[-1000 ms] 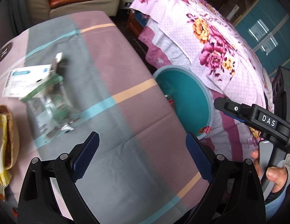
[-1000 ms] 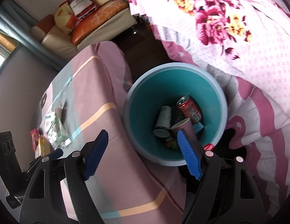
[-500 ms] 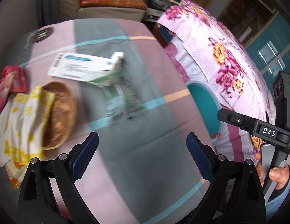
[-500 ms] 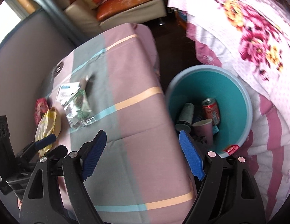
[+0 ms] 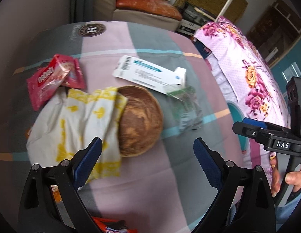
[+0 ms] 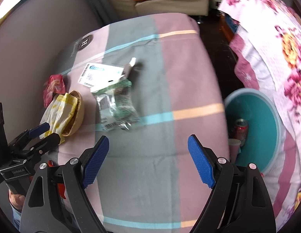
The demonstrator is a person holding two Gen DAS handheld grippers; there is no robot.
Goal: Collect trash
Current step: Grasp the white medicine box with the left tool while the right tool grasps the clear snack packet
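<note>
Left tool (image 5: 147, 153) wide open, empty, above the near part of the bench (image 5: 150, 184), pads just short of a wooden bowl (image 5: 140, 122). Yellow-printed wrapper (image 5: 76, 128) draped over the bowl's left rim and spread leftward. Pink snack packet (image 5: 51, 79) beyond it, at far left, touching the wrapper's far edge. White box (image 5: 148, 73) flat beyond the bowl, far end flap raised. Clear green-printed bag (image 5: 186, 108) right of the bowl, its far end tucked against the box. Orange scrap (image 5: 111, 227) at the near edge between the left tool's arms, too cropped to identify.

Right tool (image 6: 148, 159) also wide open, empty, over bare cloth on the bench's (image 6: 150, 174) near right part. Bag (image 6: 116, 106) ahead and left of it, well apart from the pads. Box (image 6: 101, 73) farther, partly under the bag. Bowl (image 6: 77, 114), wrapper (image 6: 59, 108) and packet (image 6: 53, 87) at far left, next to the left tool's body.

Teal bin (image 6: 266, 128) on the floor off the bench's right edge, beside the floral bed (image 6: 276, 48). Inside: a red can (image 6: 240, 128) and a pink cup (image 6: 233, 147); the rest hidden by the bench edge. Only a sliver of the bin (image 5: 234, 108) in the left view.
</note>
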